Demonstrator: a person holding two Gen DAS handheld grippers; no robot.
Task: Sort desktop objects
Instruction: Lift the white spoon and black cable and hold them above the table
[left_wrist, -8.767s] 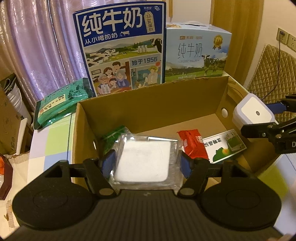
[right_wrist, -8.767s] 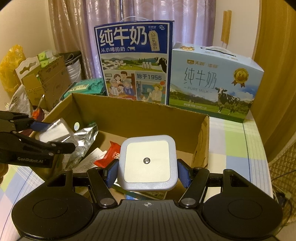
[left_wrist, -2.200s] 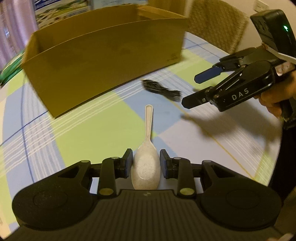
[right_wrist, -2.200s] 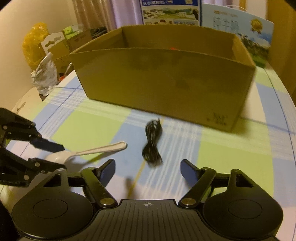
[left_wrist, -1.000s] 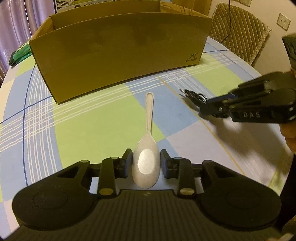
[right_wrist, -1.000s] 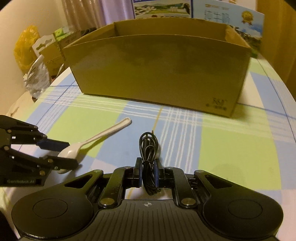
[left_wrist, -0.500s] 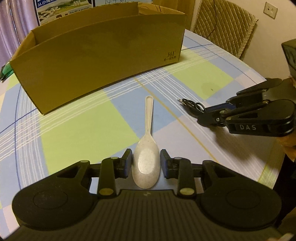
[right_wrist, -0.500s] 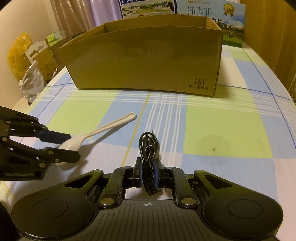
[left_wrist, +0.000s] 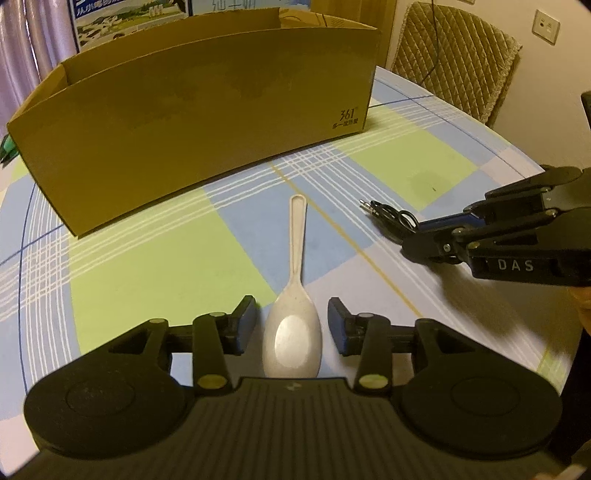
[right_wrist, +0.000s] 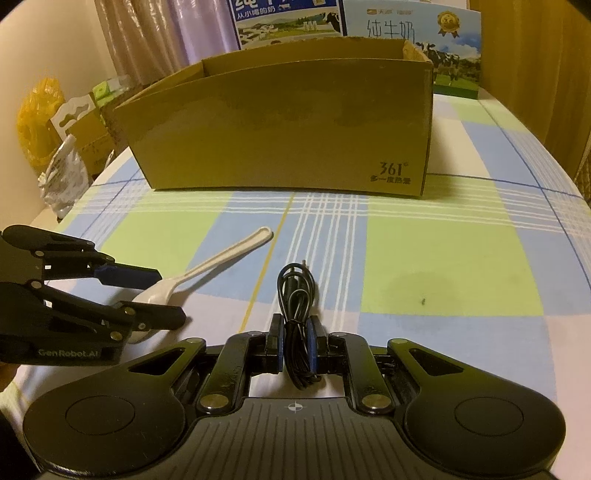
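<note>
The left gripper (left_wrist: 291, 325) sat open around the bowl of a pale plastic rice spoon (left_wrist: 293, 295) lying on the checked tablecloth (left_wrist: 147, 266), pads apparently clear of it. The right gripper (right_wrist: 297, 347) pinched a coiled black cable (right_wrist: 295, 295), near the brown cardboard box (right_wrist: 280, 125).

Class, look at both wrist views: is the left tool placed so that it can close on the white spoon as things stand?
Probably yes. The left tool is open with the spoon bowl lying between its fingers on the tablecloth, nothing between them. The right tool, shut on the black cable, sits off to the side.
</note>
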